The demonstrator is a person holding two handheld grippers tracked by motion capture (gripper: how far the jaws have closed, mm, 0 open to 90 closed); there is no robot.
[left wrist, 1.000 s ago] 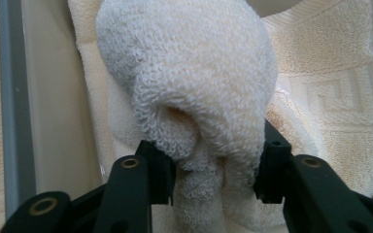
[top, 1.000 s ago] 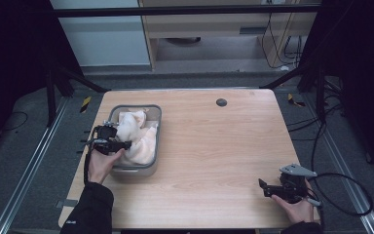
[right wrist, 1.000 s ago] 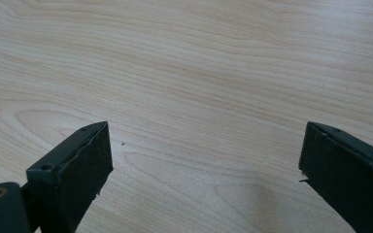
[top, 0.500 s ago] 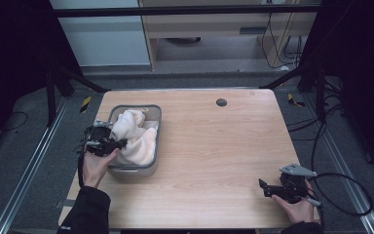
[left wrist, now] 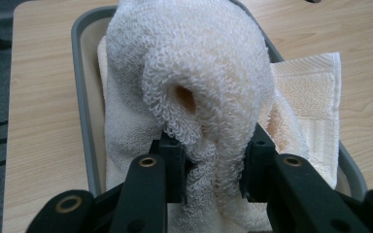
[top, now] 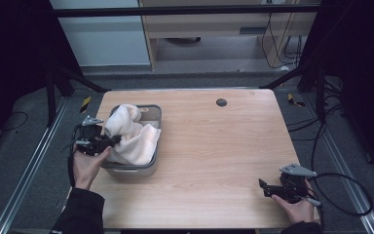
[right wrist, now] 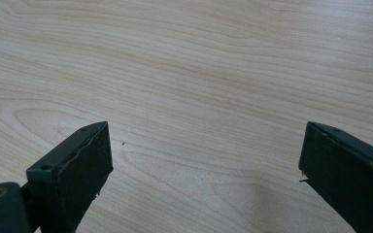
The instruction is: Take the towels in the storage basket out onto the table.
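On the counter (top: 214,146), which is big, flat, pale wood with wavy grain lines, sits a gray tub (top: 152,113) near the left edge. The tub looks like hard, smooth plastic with round corners and a raised rim.

Inside the tub lies a towel (top: 134,139). It is cream white, fluffy and full of tiny loops, with a flatter woven band along one edge. One part of it is bunched up into a fat hump, and one corner hangs over the tub's rim. The towel looks soft and light. It will bend, droop and stretch out long when lifted, so it will not keep its shape. It is not slippery and it will not break. A thick fold is a good spot to hold, because a thin edge could slide out.

The left claw (left wrist: 212,167) has just been closing, and now it is clamped on a thick fold of the towel at the near side of the tub. The loops bulge out between the black jaws.

The right claw (top: 264,187) rests low over the bare counter at the near right corner, well apart from the tub. Its jaws are wide apart and hold nothing.
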